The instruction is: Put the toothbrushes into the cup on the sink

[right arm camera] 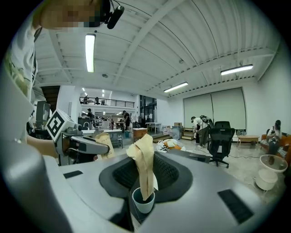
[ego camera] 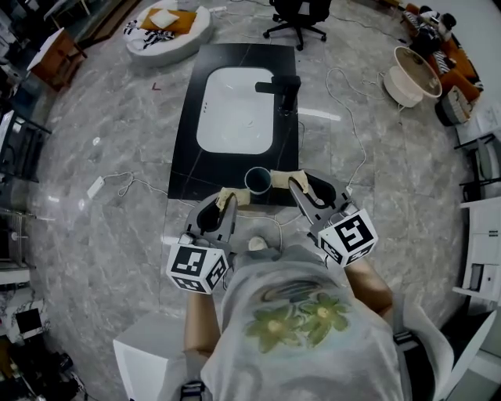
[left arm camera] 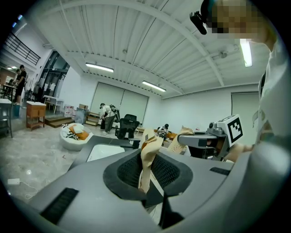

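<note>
Left toothbrush (ego camera: 228, 195), in tan paper wrap, sits btwn the jaws of the left gripper (ego camera: 225, 204). The jaws are narrow & clamped on it, w/ the wrap standing up out of the dark pads in the left gripper view. Right toothbrush (ego camera: 283, 174), same tan wrap, is pinched the same way by the right gripper (ego camera: 296, 185), jaws narrow w/ pads on the wrap.

Both brushes are held up above the near edge of the black sink counter (ego camera: 182, 149), not lying on it. The grippers are side by side, tips toward the counter.

Cup (ego camera: 258, 180) stands upright at the counter's near edge, right of middle, btwn the two gripper tips. The right toothbrush is just beside its rim in the head view. In the right gripper view the brush's lower end lines up w/ the cup's mouth; can't tell if it's inside.

White basin (ego camera: 235, 110) fills the counter's middle, black faucet (ego camera: 282, 88) at its right edge. Office chair (ego camera: 297, 16) stands beyond the far edge.
</note>
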